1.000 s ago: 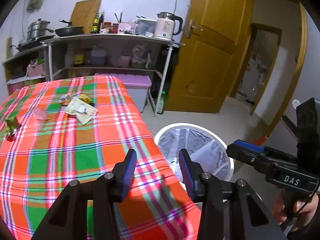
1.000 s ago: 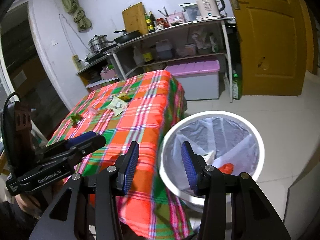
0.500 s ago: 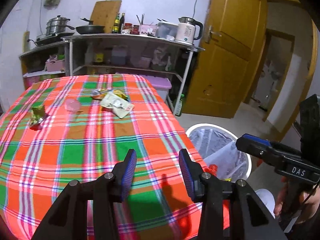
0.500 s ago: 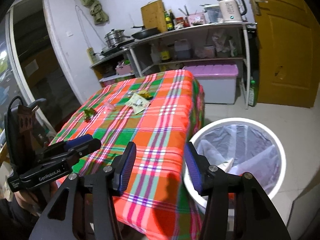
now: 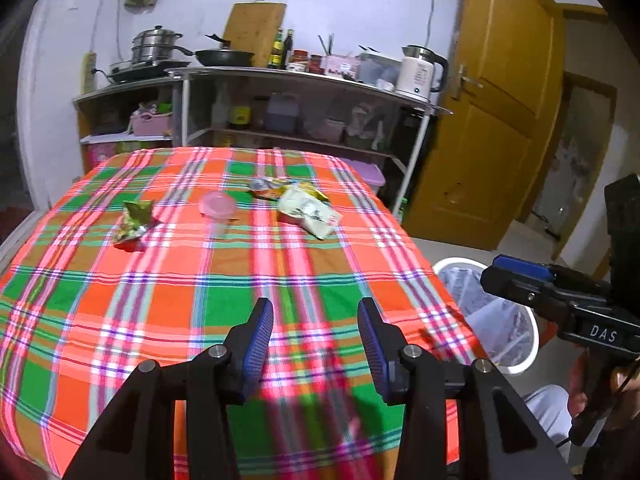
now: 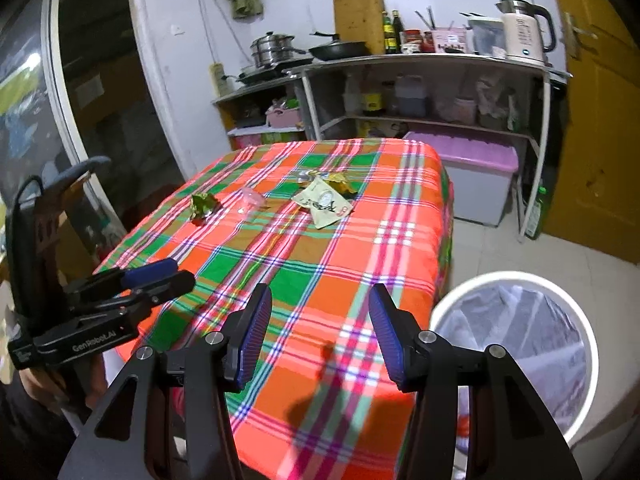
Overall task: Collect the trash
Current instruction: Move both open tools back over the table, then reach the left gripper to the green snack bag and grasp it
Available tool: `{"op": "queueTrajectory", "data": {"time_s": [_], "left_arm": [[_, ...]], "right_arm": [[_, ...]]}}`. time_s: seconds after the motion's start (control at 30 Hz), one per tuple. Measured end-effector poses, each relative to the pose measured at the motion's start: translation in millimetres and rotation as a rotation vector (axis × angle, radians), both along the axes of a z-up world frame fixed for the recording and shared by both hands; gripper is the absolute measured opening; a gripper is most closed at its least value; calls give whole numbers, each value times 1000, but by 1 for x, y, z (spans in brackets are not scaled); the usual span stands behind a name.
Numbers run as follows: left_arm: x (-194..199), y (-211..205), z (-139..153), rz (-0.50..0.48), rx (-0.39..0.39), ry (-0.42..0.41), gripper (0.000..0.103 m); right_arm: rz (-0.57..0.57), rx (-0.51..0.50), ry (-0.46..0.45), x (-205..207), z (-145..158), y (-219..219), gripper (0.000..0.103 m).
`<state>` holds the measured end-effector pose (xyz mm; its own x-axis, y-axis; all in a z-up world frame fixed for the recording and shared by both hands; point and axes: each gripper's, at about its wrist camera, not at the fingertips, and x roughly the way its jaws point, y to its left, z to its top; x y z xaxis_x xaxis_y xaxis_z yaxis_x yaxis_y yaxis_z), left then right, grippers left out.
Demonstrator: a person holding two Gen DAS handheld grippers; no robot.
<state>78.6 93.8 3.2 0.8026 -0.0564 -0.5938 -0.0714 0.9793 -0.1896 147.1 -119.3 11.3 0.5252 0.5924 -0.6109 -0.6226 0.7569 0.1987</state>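
Observation:
Trash lies at the far half of the plaid-covered table (image 5: pixel 168 304): a crumpled green wrapper (image 5: pixel 134 222), a clear pink plastic cup (image 5: pixel 217 208), a pale snack packet (image 5: pixel 308 214) and a small foil wrapper (image 5: pixel 264 184) behind it. The same wrapper (image 6: pixel 202 206), cup (image 6: pixel 252 199) and packet (image 6: pixel 324 202) show in the right wrist view. My left gripper (image 5: pixel 315 326) hangs open and empty over the table's near part. My right gripper (image 6: pixel 318 320) is open and empty above the table's near right corner. A white bin (image 6: pixel 516 280) with a clear liner stands on the floor at the right.
Behind the table a metal shelf rack (image 5: pixel 304 80) carries pots, bottles and a kettle (image 5: pixel 418 70). A purple-lidded storage box (image 6: pixel 476 168) sits under it. A yellow door (image 5: pixel 492 128) is at the right. A person's hand holds each gripper handle.
Both grippers swung from over the bin toward the table, so the table now fills both views. The right jaws stand a little wider than a second ago.

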Motion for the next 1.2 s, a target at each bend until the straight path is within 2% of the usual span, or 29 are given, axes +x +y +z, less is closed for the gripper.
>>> {"op": "queueTrajectory", "data": {"time_s": [0.33, 0.7, 1.2], "left_arm": [[10, 56, -3, 92, 1, 10, 44], [38, 125, -12, 208, 22, 30, 48], [99, 179, -29, 236, 64, 103, 50]], "right_arm": [[69, -49, -14, 24, -7, 44, 52], [96, -126, -25, 76, -25, 84, 52], [128, -208, 20, 135, -52, 134, 52]]}}
